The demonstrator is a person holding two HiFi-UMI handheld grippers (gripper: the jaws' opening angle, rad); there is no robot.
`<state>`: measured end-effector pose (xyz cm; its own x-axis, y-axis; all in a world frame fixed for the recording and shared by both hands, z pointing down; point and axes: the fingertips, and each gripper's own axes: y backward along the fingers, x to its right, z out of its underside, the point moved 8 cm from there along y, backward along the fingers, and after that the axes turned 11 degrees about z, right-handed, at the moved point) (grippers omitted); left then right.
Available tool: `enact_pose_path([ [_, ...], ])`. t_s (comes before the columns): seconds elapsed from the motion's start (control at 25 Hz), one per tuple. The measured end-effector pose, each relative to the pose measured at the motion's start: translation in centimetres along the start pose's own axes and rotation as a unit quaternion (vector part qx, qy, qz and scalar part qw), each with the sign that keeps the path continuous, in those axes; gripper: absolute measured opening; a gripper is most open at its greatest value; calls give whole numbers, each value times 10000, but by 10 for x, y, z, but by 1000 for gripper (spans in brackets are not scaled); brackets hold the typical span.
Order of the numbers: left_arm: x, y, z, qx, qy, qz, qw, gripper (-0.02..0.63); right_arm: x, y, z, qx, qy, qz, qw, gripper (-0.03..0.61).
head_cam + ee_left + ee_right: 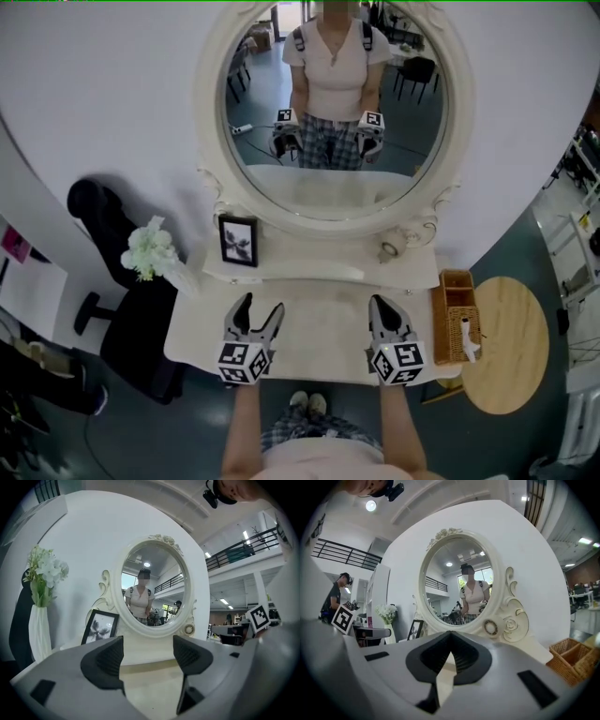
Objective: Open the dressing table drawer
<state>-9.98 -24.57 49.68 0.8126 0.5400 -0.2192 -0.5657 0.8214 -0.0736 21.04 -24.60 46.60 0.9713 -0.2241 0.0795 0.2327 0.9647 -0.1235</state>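
Standing against a white wall: one cream-white dressing table [319,328] with carved scroll trim. Its long axis runs left to right across the head view, and its front edge faces the person at the bottom of that view. The drawer front lies under that edge and shows in no view.

Fittings on the table:
- Oval mirror in a cream moulded frame [333,103], upright at the back, reflecting the person and both marker cubes.
- Raised shelf under the mirror, carrying a black-framed picture [238,241] at its left end and a small white item at its right end, too small to identify.
- Bunch of white flowers [150,250] in a tall white vase, at the table's left end.

Grippers, both over the bare tabletop near the front edge, pointing towards the mirror:
- Left gripper [262,305]: grey body, black pads. Its own view shows the jaws standing well apart, with only tabletop between them.
- Right gripper [378,302]: jaws brought together, tips meeting in its own view, and nothing is pinched between them.
The two are apart from each other, left and right of the table's middle.

Surroundings:
- Woven wicker basket [457,319], at the table's right end.
- Round light-wood side table [511,342], just beside the basket.
- Black office chair [112,234], to the table's left.
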Motion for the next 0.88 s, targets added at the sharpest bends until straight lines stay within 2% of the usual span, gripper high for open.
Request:
enact_pose_path([
  [0.16, -14, -2, 5, -48, 94, -99, 9999, 321, -8, -12, 7, -102, -6, -52, 9999, 15],
  [0.36, -34, 8, 23, -189, 219, -343, 9990, 321, -29, -32, 20, -294, 21, -345, 9990, 15],
  [0.64, -77, 22, 49, -356, 369, -791, 9955, 321, -83, -77, 51, -590, 102, -998, 9932, 15],
  [0.88, -107, 19, 73, -459, 557, -1131, 9910, 321, -134, -112, 87, -887, 224, -1613, 9827, 15],
])
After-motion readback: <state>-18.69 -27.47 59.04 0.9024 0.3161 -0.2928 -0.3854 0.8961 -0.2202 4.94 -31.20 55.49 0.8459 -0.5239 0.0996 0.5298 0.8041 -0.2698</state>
